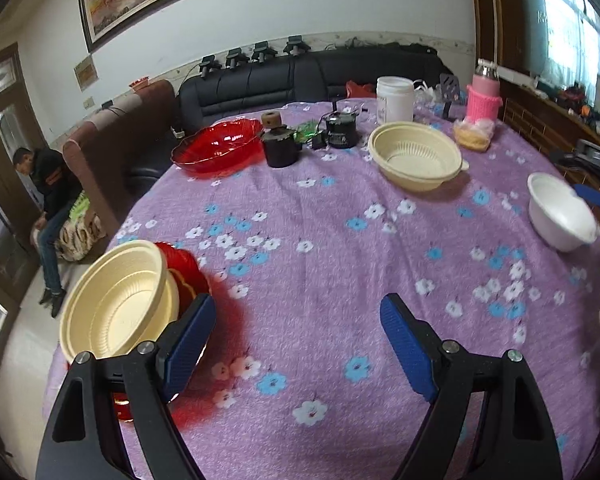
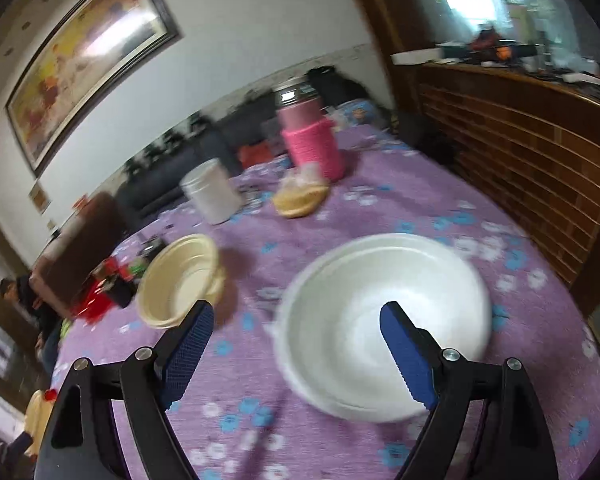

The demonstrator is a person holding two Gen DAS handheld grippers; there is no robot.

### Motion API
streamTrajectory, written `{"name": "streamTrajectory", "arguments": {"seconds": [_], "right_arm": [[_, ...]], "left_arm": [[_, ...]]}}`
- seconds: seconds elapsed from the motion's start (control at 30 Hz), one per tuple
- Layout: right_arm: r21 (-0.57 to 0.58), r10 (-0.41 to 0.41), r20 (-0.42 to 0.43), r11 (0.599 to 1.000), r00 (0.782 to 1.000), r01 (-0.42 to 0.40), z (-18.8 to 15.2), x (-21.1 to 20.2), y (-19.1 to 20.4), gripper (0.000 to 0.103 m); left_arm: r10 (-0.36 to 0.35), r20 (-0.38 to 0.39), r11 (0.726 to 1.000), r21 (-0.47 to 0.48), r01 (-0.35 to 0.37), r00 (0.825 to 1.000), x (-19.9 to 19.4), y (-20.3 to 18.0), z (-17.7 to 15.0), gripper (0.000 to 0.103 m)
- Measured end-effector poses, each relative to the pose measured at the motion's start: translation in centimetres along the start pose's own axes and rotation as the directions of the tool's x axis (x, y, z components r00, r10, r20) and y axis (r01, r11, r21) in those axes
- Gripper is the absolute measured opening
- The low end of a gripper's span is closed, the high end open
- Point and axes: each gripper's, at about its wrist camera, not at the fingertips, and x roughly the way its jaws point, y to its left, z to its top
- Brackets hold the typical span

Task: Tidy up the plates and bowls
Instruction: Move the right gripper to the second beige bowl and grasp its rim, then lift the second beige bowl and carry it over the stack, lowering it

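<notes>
Tablecloth [image 2: 340,208]; white bowl [image 2: 380,320] seemingly below right hand-held gripper [image 2: 296,344]

A round table [image 1: 320,240] wears a purple cloth sprinkled with white and blue flowers. Near its left edge a cream bowl [image 1: 116,304] sits on a red plate [image 1: 184,276]. Farther back rest a red dish [image 1: 220,146], a dark teapot [image 1: 280,146], a cream strainer bowl [image 1: 418,158], a white jar [image 1: 395,98] and a pink flask [image 1: 484,98]. A white bowl [image 1: 560,212] stands at the right.
</notes>
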Motion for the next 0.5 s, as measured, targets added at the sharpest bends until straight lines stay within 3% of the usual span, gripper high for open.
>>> {"name": "streamTrajectory", "arguments": {"seconds": [0.1,0.3,0.4,0.5], "right_arm": [[-0.005,0.053,-0.093,0.999,0.994,-0.053,1.1,3.1,2.5,0.088],[-0.065,0.001,-0.202,0.998,0.979,-0.014,2.5,10.9,7.3,0.086],[-0.065,-0.033,-0.258,0.998,0.966,0.017,2.3,14.7,8.5,0.076],[-0.068,-0.05,-0.315,0.997,0.948,0.03,1.8,17.2,8.9,0.054]], "left_arm": [[-0.029,-0.005,0.999,-0.025,0.028,1.0,0.1,0.4,0.0,0.084],[-0.029,-0.015,0.999,-0.038,0.029,0.999,-0.1,1.7,-0.5,0.084],[-0.02,-0.018,0.999,-0.042,0.019,1.0,-0.3,2.5,-0.6,0.084],[-0.017,-0.024,0.999,-0.049,0.016,1.0,-0.2,3.1,-0.6,0.084]]}}
